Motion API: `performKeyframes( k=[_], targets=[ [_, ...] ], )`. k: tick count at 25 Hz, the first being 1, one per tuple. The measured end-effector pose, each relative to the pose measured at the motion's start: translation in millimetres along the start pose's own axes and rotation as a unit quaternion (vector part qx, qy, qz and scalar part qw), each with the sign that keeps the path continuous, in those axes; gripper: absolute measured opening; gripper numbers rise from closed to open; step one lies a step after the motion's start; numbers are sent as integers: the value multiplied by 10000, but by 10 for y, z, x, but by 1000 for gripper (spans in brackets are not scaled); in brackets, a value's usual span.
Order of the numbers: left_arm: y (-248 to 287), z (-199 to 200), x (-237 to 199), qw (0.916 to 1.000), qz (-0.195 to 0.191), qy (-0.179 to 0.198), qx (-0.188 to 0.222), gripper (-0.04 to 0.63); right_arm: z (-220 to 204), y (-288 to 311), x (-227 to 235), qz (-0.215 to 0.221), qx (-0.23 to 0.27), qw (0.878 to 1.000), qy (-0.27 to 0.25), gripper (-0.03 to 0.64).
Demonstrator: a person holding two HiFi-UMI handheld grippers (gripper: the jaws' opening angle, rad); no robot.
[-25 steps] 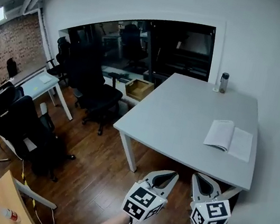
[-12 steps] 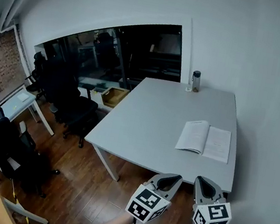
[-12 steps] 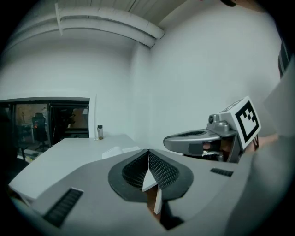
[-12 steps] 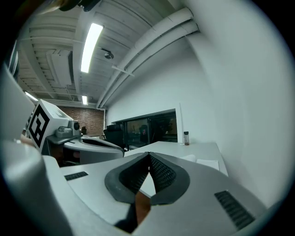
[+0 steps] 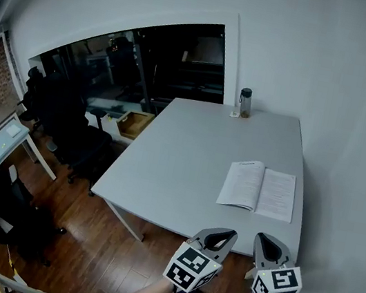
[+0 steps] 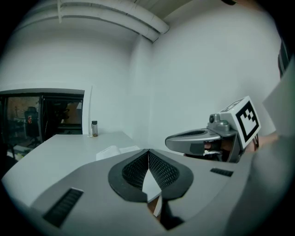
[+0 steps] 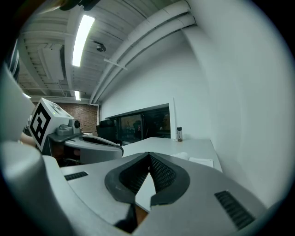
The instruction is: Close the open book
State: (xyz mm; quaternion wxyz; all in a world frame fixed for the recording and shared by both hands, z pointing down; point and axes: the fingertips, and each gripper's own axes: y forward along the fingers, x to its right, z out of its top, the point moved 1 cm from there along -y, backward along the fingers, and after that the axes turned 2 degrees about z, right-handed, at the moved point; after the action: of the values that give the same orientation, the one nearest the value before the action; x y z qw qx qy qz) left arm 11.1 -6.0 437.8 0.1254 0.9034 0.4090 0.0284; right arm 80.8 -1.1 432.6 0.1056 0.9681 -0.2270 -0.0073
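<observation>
Half second on: moved nearer worktop [image 5: 187,164]; kept left gripper [image 5: 221,233] and right gripper [image 5: 271,241] short of near edge, fingers pressed together, empty. Found open book [image 5: 258,188] flat at right side, untouched. Closing not begun.

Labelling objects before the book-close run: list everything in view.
table: 1, light grey, centre, against the right wall
open book: 1, white pages, flat on the table's near right part
bottle: 1, dark-capped, table's far edge
wooden box: 1, tan, past the table's left side
office chairs: several, black, left
desk: 1, white, far left
floor: brown wood
left gripper: grey, shut, empty
right gripper: grey, shut, empty
</observation>
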Motion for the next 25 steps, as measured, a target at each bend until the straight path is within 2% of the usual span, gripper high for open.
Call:
performKeyframes(
  k=[15,25],
  targets=[
    [869,-160,-1282,9971,-602,-351,-289,6,19,1344,414,-550,-640,9964,96,3],
    [1169,-397,-1609,9930,-815,-628,-574,5,-166,1658,620,-831,-1114,9901,214,3]
  ],
)
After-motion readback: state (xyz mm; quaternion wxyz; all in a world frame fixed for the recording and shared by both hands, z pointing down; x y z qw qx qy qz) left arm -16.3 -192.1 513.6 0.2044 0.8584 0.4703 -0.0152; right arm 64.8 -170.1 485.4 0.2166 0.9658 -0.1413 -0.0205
